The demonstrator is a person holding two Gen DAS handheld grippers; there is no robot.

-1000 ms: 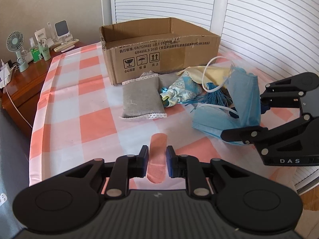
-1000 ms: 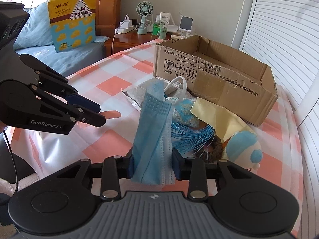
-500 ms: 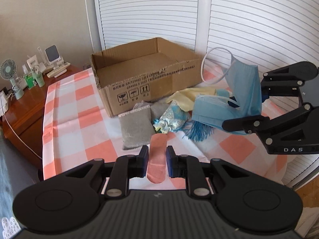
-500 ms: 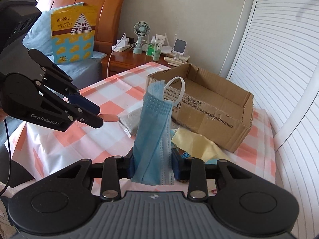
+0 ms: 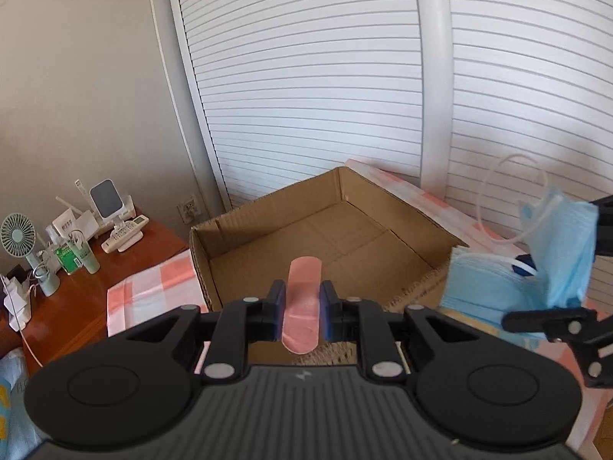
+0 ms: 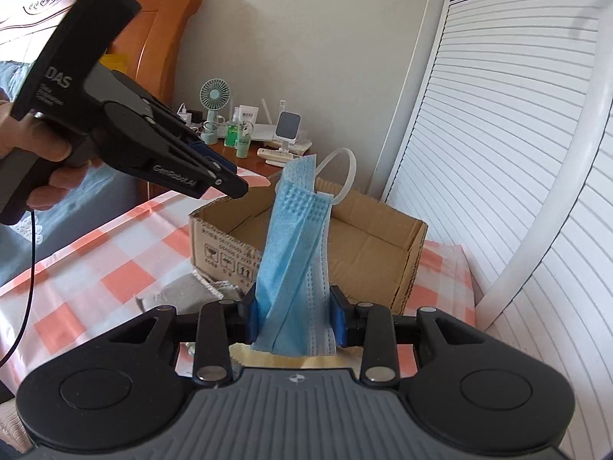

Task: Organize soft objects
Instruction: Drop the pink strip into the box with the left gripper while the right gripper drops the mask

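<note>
My left gripper (image 5: 300, 308) is shut on a pink adhesive bandage (image 5: 302, 299), which sticks out over the open cardboard box (image 5: 325, 230); the box's floor looks bare. In the right wrist view the same left gripper (image 6: 245, 188) hangs above the box's near left corner. My right gripper (image 6: 294, 316) is shut on a bunched stack of blue face masks (image 6: 295, 260) with a white ear loop, held up in front of the box (image 6: 383, 245). From the left wrist view those masks (image 5: 536, 264) hang at the box's right side.
The box stands on a table with an orange-and-white checked cloth (image 6: 95, 264). A grey pouch (image 6: 180, 291) lies by the box's front. A wooden nightstand (image 5: 88, 280) holds a small fan, bottles and a phone stand. White louvred doors (image 5: 325, 76) stand behind; a bed headboard (image 6: 161, 38) is left.
Both grippers have risen and moved toward the box with their loads. The left one went from over the cloth to over the box's opening; the pile of soft items has dropped out of its view.
</note>
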